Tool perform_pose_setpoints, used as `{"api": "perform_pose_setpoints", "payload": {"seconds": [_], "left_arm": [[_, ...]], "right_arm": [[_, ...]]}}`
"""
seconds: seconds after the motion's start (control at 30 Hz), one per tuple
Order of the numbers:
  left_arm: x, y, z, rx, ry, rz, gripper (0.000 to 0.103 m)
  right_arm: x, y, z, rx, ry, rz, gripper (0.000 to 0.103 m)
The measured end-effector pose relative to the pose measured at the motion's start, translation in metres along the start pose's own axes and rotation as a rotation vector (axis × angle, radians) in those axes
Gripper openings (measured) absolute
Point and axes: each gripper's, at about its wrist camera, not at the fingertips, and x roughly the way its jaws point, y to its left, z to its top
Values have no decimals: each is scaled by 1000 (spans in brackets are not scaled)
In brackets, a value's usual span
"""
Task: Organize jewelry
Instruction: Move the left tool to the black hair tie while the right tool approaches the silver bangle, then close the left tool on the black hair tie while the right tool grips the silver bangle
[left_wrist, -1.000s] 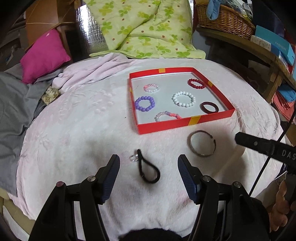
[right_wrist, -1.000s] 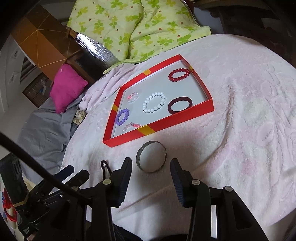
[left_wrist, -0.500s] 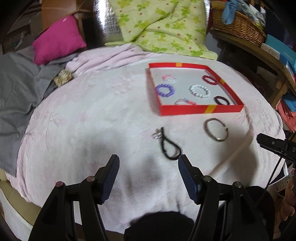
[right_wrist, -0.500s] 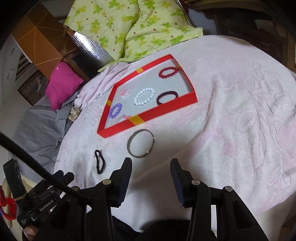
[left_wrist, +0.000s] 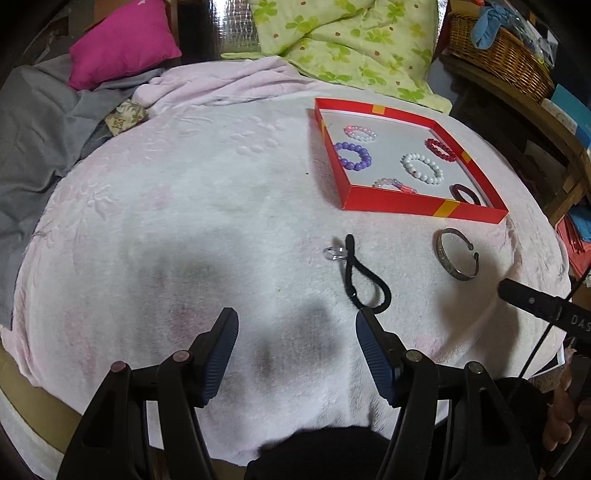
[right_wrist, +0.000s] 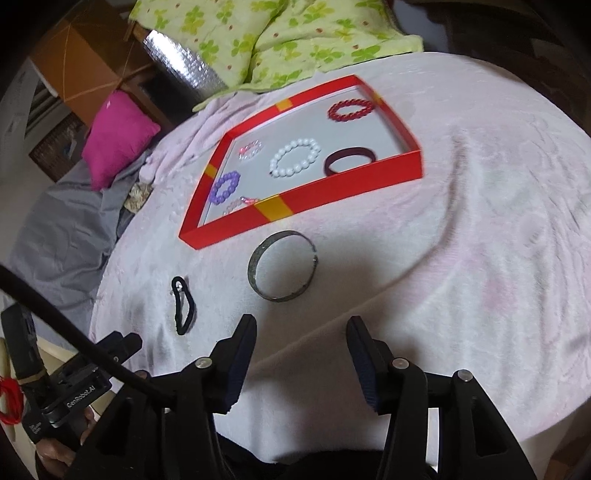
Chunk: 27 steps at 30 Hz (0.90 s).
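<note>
A red tray (left_wrist: 391, 202) (right_wrist: 332, 195) on the pink blanket holds several bead bracelets and a dark band (right_wrist: 349, 159). In front of it lie a metal cuff bangle (left_wrist: 457, 254) (right_wrist: 282, 270), a black cord loop (left_wrist: 364, 276) (right_wrist: 183, 306) and a small clear ring (left_wrist: 334, 253). My left gripper (left_wrist: 295, 345) is open and empty, near the cord's lower left. My right gripper (right_wrist: 302, 350) is open and empty, just in front of the bangle.
A pink blanket (left_wrist: 184, 221) covers the rounded surface. A magenta pillow (left_wrist: 122, 40), grey cloth (left_wrist: 33, 147) and a green floral quilt (left_wrist: 354, 40) lie at the back. A wicker basket (left_wrist: 498, 55) stands on a shelf at the right.
Both grippers pulled back and then came forward again. The left view swung left, so the tray now sits at the right. The right gripper came closer to the bangle. Both jaws stayed open.
</note>
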Motion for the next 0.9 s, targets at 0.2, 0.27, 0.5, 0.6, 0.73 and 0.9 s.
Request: {"api": "perform_pose_setpoints", "payload": {"seconds": [0.2,0.27,0.5,0.6,0.73,0.9], "left_arm": [[15,-5,12,2,22,-20,67],[19,-7,15,4,26,-26,67],[32,-9,22,8,39,-35,67],[35,0,23,-19,44,-29,67],[36,11,23,-57,51,-22,67],[35,8,24,-53,54,-35,67]], "right_arm": [[18,7,12,-36,24,-12,65],[22,9,16,-39,18,-16,69],[43,22,25,-87,50,-45,73],[52,30,27,-127,62,-70,79],[60,39,28,-184,72,-131,78],[60,42,27,-231,76,-203,61]]}}
